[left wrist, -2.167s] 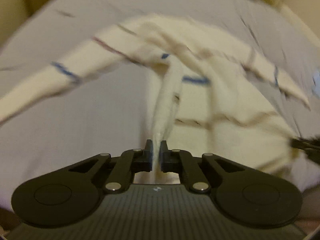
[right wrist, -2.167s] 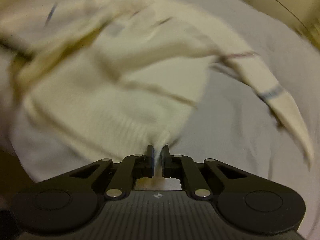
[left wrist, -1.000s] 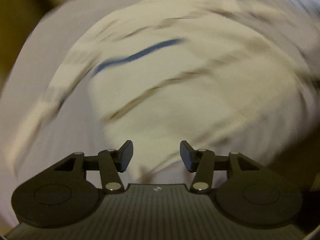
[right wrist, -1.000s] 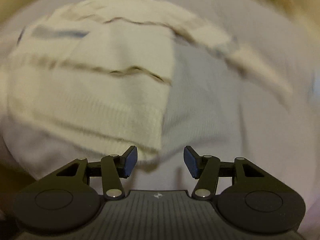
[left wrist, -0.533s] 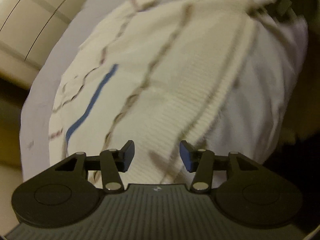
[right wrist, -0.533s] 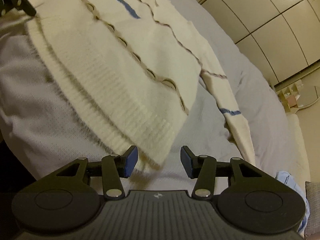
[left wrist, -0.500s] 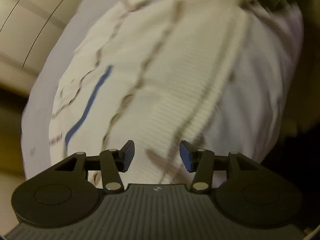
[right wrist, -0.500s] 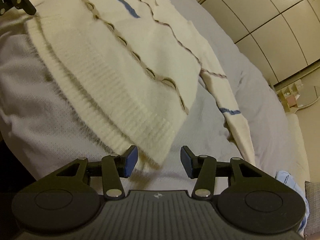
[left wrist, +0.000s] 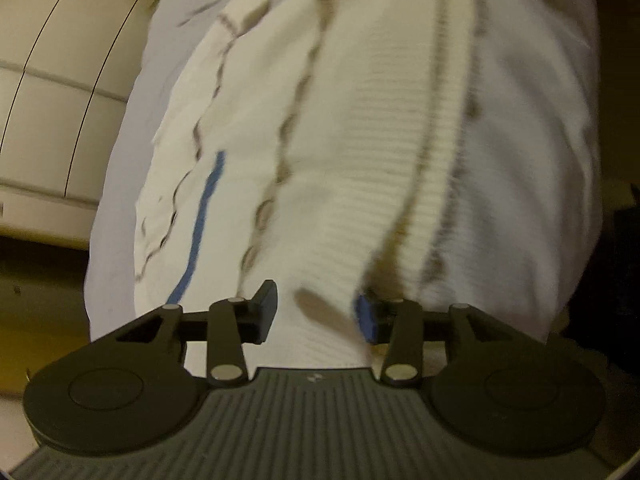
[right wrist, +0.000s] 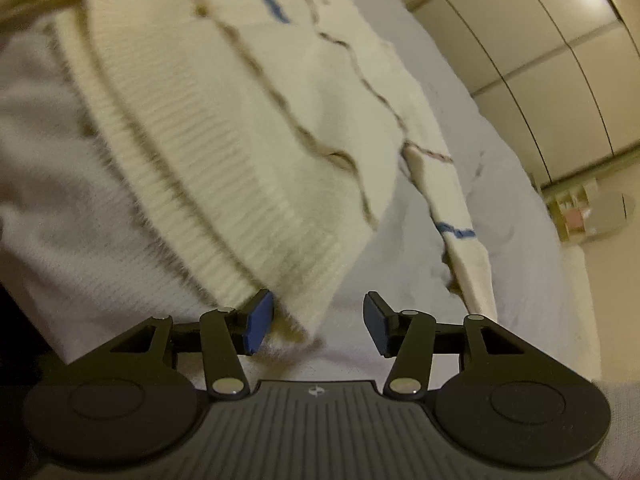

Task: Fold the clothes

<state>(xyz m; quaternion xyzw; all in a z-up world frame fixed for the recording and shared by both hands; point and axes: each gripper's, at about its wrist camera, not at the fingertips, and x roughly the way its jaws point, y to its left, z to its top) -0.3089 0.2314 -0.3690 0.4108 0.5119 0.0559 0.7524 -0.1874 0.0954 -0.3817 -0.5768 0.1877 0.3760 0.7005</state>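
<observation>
Your cream sweater (right wrist: pixel 224 128) lies spread flat on the pale bedsheet (right wrist: pixel 500 184), no longer hanging as it did two seconds ago. Your left gripper (left wrist: pixel 318 316), then clamped on it, has just been closing over the ribbed hem, pads not pressing. Your right gripper (right wrist: pixel 320 324) stands released around a hem corner.

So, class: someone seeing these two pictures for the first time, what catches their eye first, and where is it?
The cream knitted sweater with wavy brown lines and one blue stripe fills both views, spread flat on the pale grey bedsheet. Its ribbed hem lies nearest, one corner between the open right gripper's blue pads. The left gripper has just been closing over the hem, not yet clamped.
</observation>
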